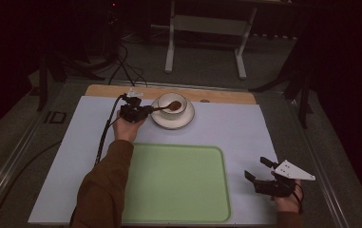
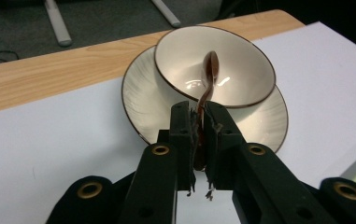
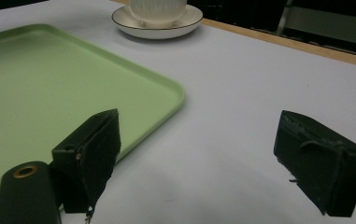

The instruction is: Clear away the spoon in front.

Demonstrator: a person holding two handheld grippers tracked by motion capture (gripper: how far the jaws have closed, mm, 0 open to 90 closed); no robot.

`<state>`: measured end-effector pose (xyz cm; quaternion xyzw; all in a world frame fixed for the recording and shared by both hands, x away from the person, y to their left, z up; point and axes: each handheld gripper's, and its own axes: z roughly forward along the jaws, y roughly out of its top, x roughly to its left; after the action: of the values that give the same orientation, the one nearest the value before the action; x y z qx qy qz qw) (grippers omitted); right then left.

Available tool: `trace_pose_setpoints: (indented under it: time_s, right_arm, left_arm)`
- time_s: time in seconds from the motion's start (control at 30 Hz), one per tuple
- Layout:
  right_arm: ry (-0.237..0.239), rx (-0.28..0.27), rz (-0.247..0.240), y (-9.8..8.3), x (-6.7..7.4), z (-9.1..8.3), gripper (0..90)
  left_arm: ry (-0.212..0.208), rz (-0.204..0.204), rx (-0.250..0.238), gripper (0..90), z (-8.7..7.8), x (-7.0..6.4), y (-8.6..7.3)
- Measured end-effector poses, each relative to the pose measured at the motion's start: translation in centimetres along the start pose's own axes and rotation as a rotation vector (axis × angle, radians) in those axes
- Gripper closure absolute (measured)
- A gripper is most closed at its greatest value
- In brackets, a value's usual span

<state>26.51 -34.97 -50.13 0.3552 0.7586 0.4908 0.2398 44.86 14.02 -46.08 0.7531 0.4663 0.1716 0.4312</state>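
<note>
Setting: dim room, with a pale sheet spread over a wood-edged table (image 1: 226, 96) and a flat light-green plastic tray (image 1: 178, 183) lying bare at the near side.
Cup and saucer: a cream ceramic cup with a thin brown rim (image 2: 215, 65) stood on a matching ribbed saucer (image 2: 140, 95) at the far edge of the sheet, well apart from the tray.
Spoon: a small, glossy dark-brown spoon (image 2: 210, 70) lay with its bowl inside the cup, its handle coming out over the rim.
Left gripper: the left gripper (image 2: 199, 135) was clenched on the spoon's handle, just outside the cup.
Right gripper: the right gripper (image 3: 199, 161) rested released, jaws wide, on the sheet just right of the tray.
Handling: the spoon looked light, stiff and slick, so it would likely swivel in the pinch unless held well down the handle.
Fragility: cup and saucer seemed brittle and free to slide, so dragging the spoon against the rim might tip or shift them.
</note>
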Motion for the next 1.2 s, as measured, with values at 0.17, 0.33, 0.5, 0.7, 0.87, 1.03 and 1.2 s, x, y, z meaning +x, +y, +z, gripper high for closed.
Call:
trace_pose_setpoints:
  time_s: [0.17, 0.33, 0.5, 0.7, 0.87, 1.03, 1.2]
  right_arm:
    - [0.001, 0.002, 0.000, 0.0, 0.0, 0.0, 14.5]
    - [0.003, 0.004, -0.001, 0.0, 0.0, 0.0, 14.5]
    - [0.002, 0.003, -0.001, 0.0, 0.0, 0.0, 14.5]
    - [0.004, 0.005, -0.002, 0.0, 0.0, 0.0, 14.5]
    - [0.004, 0.004, -0.001, 0.0, 0.0, 0.0, 14.5]
    - [0.006, 0.004, -0.003, 0.0, 0.0, 0.0, 14.5]
    - [0.008, 0.003, -0.003, 0.0, 0.0, 0.0, 14.5]
  left_arm:
    - [0.008, 0.040, 0.019, 82.5, 0.0, -0.7, -0.1]
    - [0.013, 0.042, 0.030, 78.3, 0.3, -0.9, -0.3]
    - [0.015, 0.037, 0.033, 79.4, 0.5, -1.0, -0.5]
    - [0.021, 0.055, 0.028, 81.5, 0.3, -1.2, -0.6]
    - [0.030, 0.054, -0.001, 83.7, -0.2, -1.4, -0.6]
    - [0.042, 0.047, -0.012, 84.0, -0.8, -1.1, -0.4]
    - [0.046, 0.038, -0.046, 84.0, -2.0, -1.0, -0.1]
